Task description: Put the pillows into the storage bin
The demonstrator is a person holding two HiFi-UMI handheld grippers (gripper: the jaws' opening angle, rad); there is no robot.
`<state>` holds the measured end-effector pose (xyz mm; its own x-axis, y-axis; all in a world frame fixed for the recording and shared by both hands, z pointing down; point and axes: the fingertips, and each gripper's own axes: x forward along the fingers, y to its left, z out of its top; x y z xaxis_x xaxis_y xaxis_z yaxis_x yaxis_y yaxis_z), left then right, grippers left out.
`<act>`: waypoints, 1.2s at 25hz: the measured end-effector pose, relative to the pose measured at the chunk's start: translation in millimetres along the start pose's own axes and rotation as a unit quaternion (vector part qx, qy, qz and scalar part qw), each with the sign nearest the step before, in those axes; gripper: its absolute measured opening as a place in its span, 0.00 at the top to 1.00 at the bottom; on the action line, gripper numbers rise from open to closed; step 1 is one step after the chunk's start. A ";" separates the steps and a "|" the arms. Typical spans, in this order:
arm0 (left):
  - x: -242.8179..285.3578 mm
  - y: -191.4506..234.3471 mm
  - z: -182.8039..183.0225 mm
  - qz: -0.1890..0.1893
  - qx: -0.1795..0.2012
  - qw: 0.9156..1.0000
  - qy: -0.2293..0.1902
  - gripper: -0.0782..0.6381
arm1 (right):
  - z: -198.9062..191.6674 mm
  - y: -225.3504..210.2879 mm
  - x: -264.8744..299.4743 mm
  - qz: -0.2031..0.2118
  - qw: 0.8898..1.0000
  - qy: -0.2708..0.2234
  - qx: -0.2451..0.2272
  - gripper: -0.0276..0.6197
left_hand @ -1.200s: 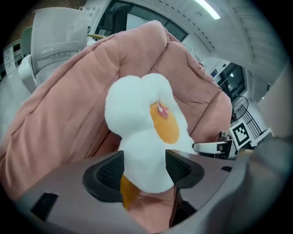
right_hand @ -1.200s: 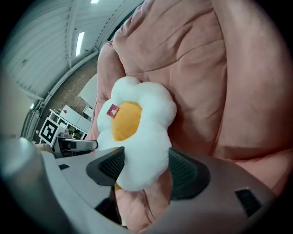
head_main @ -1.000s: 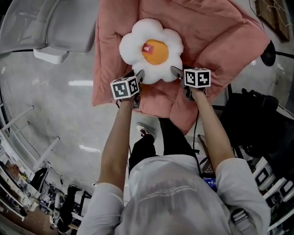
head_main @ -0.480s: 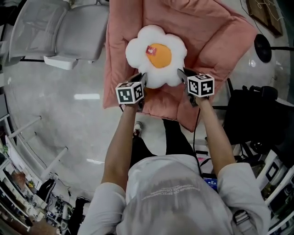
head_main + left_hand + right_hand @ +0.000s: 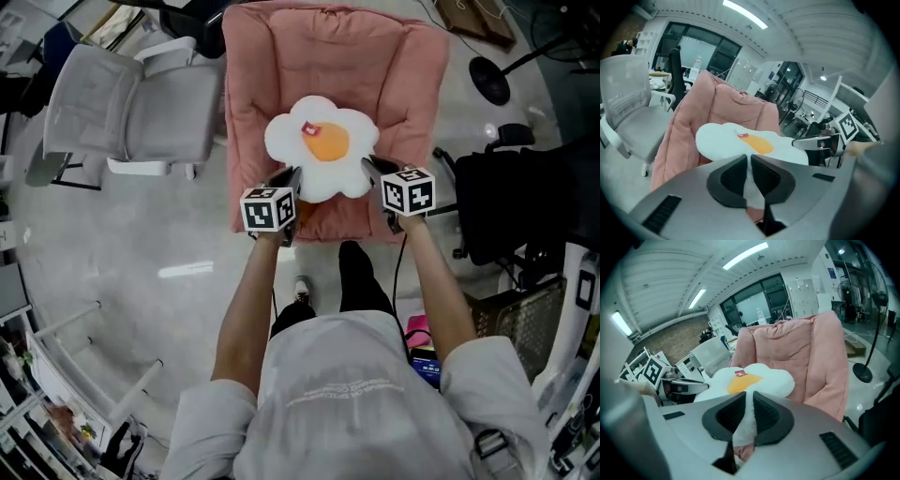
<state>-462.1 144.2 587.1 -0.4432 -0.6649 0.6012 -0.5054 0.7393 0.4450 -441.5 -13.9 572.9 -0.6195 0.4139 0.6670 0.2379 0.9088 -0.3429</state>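
Pinching a white flower pillow [image 5: 323, 145] above a pink armchair [image 5: 272, 75], the left gripper [image 5: 292, 177] and right gripper [image 5: 368, 165] grip opposite edges. Both pairs of jaws have just been closing onto it.

Nothing legible: faint print on the person's shirt [image 5: 349, 397], perhaps lettering, is too small to read.

Left gripper [image 5: 749, 158]: we record its jaws as having just been closing, now pinching a white fold of the flower pillow [image 5: 736, 140]. The pillow has white petals, a yellow centre and a small red tag. Behind it we note a pink padded chair [image 5: 719, 103]. Grey office chair [image 5: 628, 117] at left. Right gripper [image 5: 801, 143], with its marker cube [image 5: 847, 125], at the pillow's right edge.
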 end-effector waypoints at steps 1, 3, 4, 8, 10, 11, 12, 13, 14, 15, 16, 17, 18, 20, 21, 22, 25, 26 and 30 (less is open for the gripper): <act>-12.2 -7.9 -0.7 -0.009 0.009 1.000 -0.004 0.84 | -2.1 9.6 -14.6 -0.008 1.000 -0.011 0.000 0.86; -36.5 -25.4 -1.7 -0.028 0.027 0.999 -0.012 0.85 | -6.9 27.8 -44.0 -0.023 0.999 -0.033 -0.001 0.86; -48.2 -35.5 -2.7 -0.038 0.036 0.999 -0.015 0.84 | -10.6 35.8 -59.6 -0.031 0.999 -0.044 0.000 0.86; -80.3 -85.5 -7.7 -0.084 0.090 0.992 -0.019 0.85 | -34.7 55.1 -127.6 -0.071 0.993 -0.094 0.020 0.86; -87.2 -114.0 -14.1 -0.110 0.115 0.987 -0.013 0.85 | -54.1 57.4 -160.7 -0.095 0.988 -0.113 0.037 0.87; -89.2 -129.3 -19.8 -0.123 0.124 0.985 -0.008 0.85 | -65.3 56.5 -176.8 -0.107 0.986 -0.119 0.046 0.87; -90.7 -145.0 -27.3 -0.136 0.133 0.982 -0.002 0.85 | -77.4 54.7 -192.8 -0.118 0.984 -0.125 0.055 0.87; -91.4 -161.1 -35.9 -0.149 0.141 0.979 0.004 0.85 | -90.0 51.7 -208.5 -0.128 0.981 -0.131 0.065 0.87; -91.1 -177.8 -45.2 -0.161 0.149 0.976 0.011 0.85 | -103.3 47.5 -224.0 -0.138 0.978 -0.135 0.075 0.87; -89.7 -195.3 -55.2 -0.173 0.158 0.972 0.018 0.85 | -117.6 42.3 -239.7 -0.148 0.975 -0.140 0.085 0.87; -87.4 -213.7 -66.2 -0.185 0.168 0.968 0.027 0.85 | -133.4 36.6 -256.1 -0.160 0.972 -0.144 0.097 0.87; -84.7 -232.9 -78.5 -0.199 0.179 0.963 0.037 0.85 | -151.1 31.3 -273.2 -0.173 0.967 -0.149 0.110 0.87; -81.9 -252.6 -92.4 -0.213 0.190 0.957 0.049 0.85 | -171.0 26.9 -291.0 -0.187 0.962 -0.154 0.127 0.87; -77.6 -293.3 -125.5 -0.244 0.214 0.943 0.076 0.85 | -217.1 20.5 -327.5 -0.216 0.948 -0.164 0.164 0.87; -76.3 -313.9 -144.5 -0.257 0.224 0.936 0.090 0.85 | -242.2 17.9 -345.3 -0.229 0.942 -0.167 0.181 0.87; -75.3 -334.6 -164.9 -0.268 0.233 0.929 0.104 0.85 | -267.8 14.9 -362.8 -0.238 0.936 -0.169 0.197 0.87; -70.7 -398.6 -228.8 -0.289 0.257 0.912 0.138 0.85 | -343.9 0.5 -415.3 -0.259 0.922 -0.170 0.234 0.87; -68.9 -419.4 -250.8 -0.295 0.263 0.906 0.148 0.85 | -369.4 -4.8 -432.1 -0.266 0.917 -0.168 0.245 0.87; -64.6 -491.6 -342.1 -0.316 0.282 0.884 0.197 0.85 | -472.0 -19.8 -490.1 -0.292 0.896 -0.159 0.294 0.87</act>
<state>68.2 -139.8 556.6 0.2958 -0.7558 0.5842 -0.8981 -0.0116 0.4397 210.5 -209.4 564.9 -0.7150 -0.2438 0.6552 -0.5726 0.7419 -0.3489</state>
